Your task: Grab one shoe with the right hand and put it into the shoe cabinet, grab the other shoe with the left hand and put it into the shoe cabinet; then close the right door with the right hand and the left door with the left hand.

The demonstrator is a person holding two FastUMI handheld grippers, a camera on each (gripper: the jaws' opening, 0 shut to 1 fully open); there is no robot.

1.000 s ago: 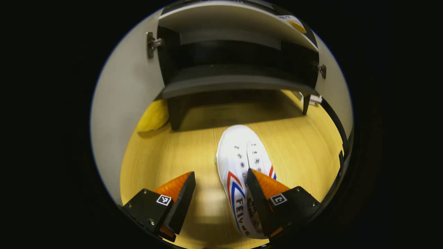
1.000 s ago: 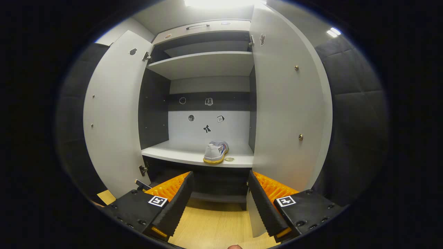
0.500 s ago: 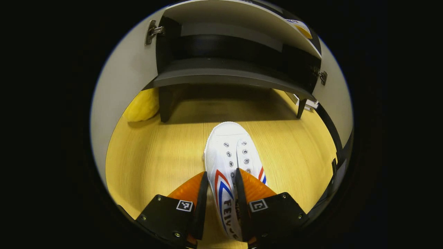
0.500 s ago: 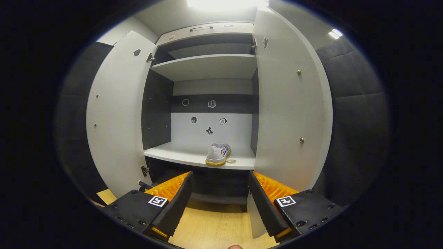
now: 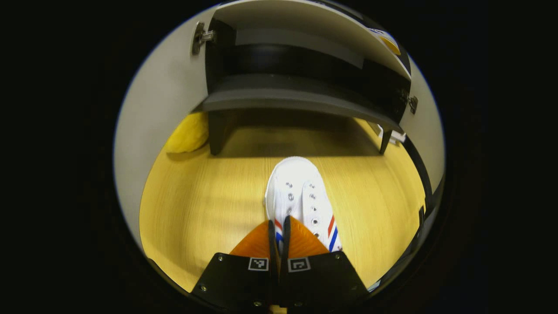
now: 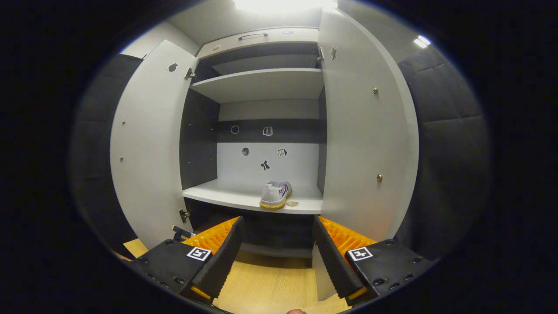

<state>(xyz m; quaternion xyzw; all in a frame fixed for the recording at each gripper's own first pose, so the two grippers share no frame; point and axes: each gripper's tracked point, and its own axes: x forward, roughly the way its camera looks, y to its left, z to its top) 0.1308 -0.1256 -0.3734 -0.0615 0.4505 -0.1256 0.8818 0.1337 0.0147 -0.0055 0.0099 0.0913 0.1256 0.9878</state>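
The left gripper (image 5: 279,226) is almost shut. Its two fingers pinch the side wall of the white shoe (image 5: 301,196) near the heel end. That shoe sits on the wooden floor (image 5: 196,209), right in front of the gripper. Its long side runs straight away from the gripper, and its toe points at the shoe cabinet (image 5: 301,96). So the shoe likely needs to go up and forward.

The right gripper (image 6: 275,248) is wide open and holds nothing. The other shoe (image 6: 275,194) sits at the front edge of the cabinet shelf (image 6: 226,194), heel toward us. Both doors, the left door (image 6: 146,144) and the right door (image 6: 362,131), stand open.
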